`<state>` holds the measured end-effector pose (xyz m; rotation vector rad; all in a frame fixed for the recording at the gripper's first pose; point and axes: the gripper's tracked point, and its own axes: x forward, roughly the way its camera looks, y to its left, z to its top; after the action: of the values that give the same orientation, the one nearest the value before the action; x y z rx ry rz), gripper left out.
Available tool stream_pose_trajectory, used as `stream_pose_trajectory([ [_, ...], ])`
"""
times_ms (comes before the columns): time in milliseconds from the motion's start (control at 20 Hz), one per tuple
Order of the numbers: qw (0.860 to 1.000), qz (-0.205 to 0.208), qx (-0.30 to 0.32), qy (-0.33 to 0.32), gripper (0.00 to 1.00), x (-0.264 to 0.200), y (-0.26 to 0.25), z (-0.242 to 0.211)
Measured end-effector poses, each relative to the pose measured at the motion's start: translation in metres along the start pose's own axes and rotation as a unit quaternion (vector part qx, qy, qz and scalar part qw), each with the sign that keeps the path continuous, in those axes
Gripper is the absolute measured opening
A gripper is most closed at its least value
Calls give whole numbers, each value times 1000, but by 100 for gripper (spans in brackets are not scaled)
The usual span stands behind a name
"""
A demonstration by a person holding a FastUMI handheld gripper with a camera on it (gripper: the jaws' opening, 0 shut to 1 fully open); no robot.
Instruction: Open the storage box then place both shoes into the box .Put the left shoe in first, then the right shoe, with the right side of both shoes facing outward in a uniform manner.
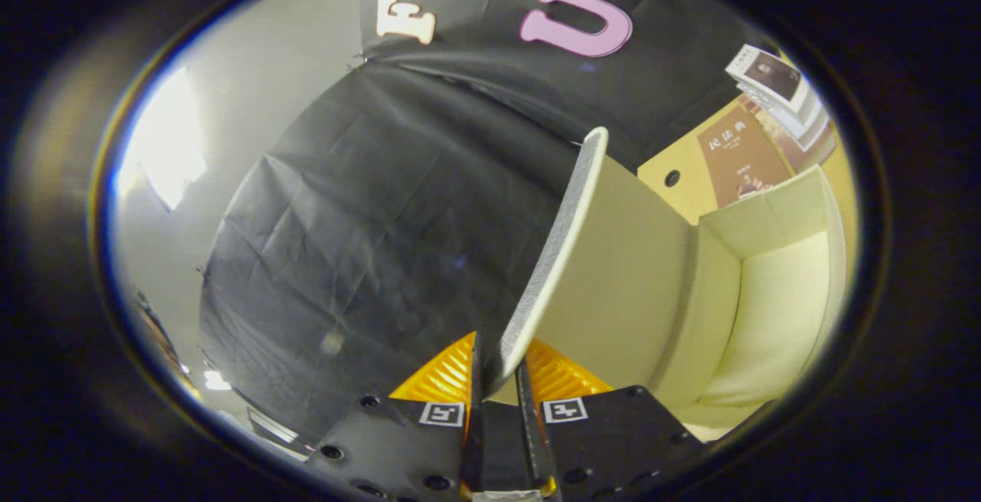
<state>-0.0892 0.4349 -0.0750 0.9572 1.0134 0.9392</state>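
Box (766, 295) lid (559, 249) stands raised because your gripper (500, 368) clamps its edge between both fingers, exposing the interior for the shoes.

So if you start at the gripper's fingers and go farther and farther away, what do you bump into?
Gripper, pinching the box lid → inside of the storage box → tan shelf → books.

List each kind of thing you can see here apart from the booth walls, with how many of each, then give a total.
Storage box, open, inside bare: 1
Box lid, raised, its edge pinched between the fingers: 1
Gripper, shut on the lid: 1
Books beyond the box, a stack too blurred to count apart: 1
Total: 4
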Motion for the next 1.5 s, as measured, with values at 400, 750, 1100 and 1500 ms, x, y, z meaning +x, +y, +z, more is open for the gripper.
stream_pose_trajectory([
  [400, 996, -46, -80, 20, 80, 41, -6, -24],
  [750, 979, -149, -130, -44, 100, -28, -75, 30],
  [1100, 941, -272, -183, -85, 100, -136, -172, 81],
  [1500, 898, -389, -190, -73, 100, -257, -281, 79],
])
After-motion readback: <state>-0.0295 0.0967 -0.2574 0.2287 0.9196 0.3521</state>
